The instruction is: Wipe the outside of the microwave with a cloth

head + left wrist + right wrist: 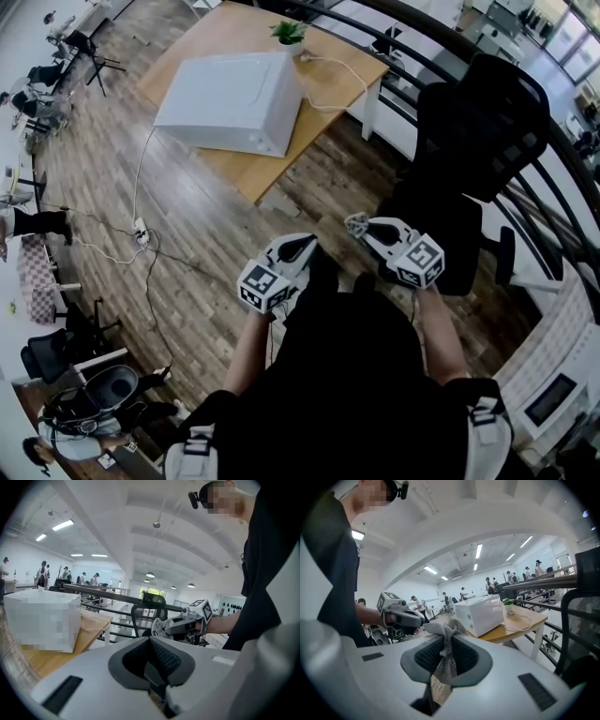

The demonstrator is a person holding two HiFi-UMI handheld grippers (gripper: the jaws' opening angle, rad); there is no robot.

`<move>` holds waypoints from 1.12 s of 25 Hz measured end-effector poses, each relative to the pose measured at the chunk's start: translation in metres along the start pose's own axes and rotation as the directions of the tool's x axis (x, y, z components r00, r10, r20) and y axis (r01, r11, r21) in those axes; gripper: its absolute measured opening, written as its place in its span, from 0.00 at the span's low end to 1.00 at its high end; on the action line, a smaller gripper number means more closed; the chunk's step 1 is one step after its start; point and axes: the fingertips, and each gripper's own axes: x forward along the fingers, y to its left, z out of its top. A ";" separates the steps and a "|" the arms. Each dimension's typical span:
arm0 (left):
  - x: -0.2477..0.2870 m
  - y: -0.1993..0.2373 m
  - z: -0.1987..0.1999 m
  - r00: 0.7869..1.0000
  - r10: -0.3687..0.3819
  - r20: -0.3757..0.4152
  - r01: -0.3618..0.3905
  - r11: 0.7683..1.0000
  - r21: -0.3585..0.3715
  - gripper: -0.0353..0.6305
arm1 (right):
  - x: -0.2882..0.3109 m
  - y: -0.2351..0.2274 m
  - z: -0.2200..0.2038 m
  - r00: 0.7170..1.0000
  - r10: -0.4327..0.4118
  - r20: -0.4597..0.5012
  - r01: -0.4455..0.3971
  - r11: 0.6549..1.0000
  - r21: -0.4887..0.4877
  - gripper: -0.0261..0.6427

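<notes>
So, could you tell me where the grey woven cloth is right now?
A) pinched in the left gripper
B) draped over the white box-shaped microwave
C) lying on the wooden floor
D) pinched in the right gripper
D: the right gripper view shows the grey woven cloth clamped between the jaws of the right gripper, well short of the white box-shaped microwave on the wooden table.

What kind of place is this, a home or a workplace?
Probably a big open-plan office or lab: a black office chair, a microwave on a wooden table by a railing, and other people standing about under strip lights.
</notes>
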 end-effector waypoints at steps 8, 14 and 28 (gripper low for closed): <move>-0.006 0.061 0.013 1.000 0.011 0.000 -0.011 1.000 -0.005 0.06 | 0.055 -0.023 0.013 1.000 0.003 -0.018 -0.003 1.000 0.013 0.11; -0.022 0.108 0.014 1.000 0.031 -0.003 -0.031 0.999 -0.018 0.06 | 0.104 -0.033 0.033 1.000 0.006 -0.030 -0.006 1.000 0.004 0.11; -0.064 0.199 0.012 0.998 0.055 0.018 -0.055 0.998 -0.039 0.06 | 0.204 -0.046 0.054 0.999 -0.009 -0.045 0.009 1.000 -0.011 0.11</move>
